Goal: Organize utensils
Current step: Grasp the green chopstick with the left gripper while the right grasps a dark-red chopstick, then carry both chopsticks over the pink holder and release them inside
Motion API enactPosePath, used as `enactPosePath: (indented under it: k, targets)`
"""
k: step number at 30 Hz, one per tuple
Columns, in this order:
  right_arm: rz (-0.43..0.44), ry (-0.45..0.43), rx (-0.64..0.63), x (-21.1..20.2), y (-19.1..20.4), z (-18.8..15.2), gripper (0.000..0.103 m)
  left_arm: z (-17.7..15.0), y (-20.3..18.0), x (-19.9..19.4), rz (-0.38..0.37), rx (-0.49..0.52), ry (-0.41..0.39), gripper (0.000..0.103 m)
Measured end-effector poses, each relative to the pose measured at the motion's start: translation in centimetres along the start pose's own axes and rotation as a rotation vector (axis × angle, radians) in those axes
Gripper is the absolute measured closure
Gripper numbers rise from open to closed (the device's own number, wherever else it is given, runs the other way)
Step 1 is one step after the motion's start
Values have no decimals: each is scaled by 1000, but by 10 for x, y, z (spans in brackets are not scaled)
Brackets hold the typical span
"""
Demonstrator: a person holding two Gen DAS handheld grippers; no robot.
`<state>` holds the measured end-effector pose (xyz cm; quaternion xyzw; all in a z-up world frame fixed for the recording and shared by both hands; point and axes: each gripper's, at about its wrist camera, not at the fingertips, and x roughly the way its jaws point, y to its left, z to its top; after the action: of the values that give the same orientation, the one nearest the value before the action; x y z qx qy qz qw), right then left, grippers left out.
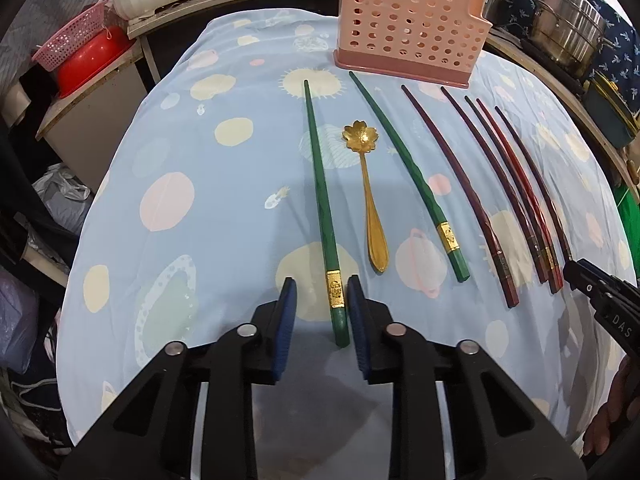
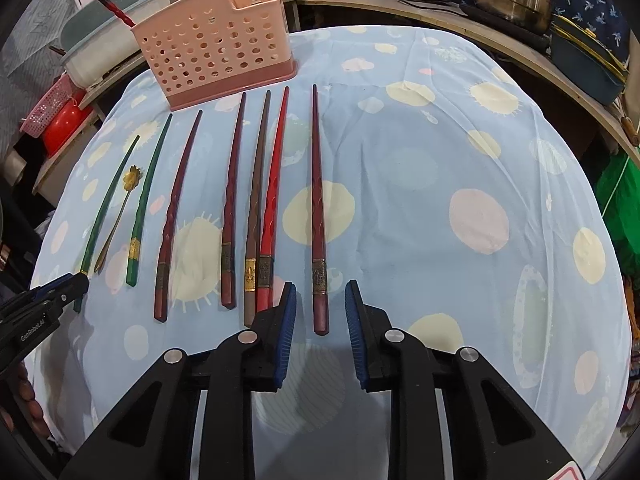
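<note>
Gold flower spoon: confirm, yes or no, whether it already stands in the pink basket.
No, the gold flower spoon lies flat on the cloth between two green chopsticks, short of the pink basket.

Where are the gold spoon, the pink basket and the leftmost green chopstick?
gold spoon (image 1: 372, 216): left wrist view, mid-handle.
pink basket (image 1: 408, 28): left wrist view, perforated front wall.
leftmost green chopstick (image 1: 320, 188): left wrist view, mid-shaft.
</note>
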<state>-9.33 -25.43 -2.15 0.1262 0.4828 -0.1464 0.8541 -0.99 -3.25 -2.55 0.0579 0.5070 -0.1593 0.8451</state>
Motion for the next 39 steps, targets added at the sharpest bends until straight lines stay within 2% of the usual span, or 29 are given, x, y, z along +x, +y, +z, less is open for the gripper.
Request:
enactPosePath:
  k: [6, 9, 18, 28, 39]
  targets:
    - [-6, -5, -18, 3, 3, 0, 89, 0, 3, 0, -27, -13, 3, 95]
    - [-3, -6, -23, 3, 3, 0, 96, -1, 4, -1, -37, -14, 3, 96]
    - [13, -30, -17, -9, 1, 0, 96, -5, 8, -17, -73, -27, 1, 96]
    - [53, -127, 5, -50, -2, 13, 96, 8, 9, -54, -74, -29, -80, 96]
    - [100, -264, 25, -101, -3, 42, 96, 41, 12, -101, -83, -33, -208, 96]
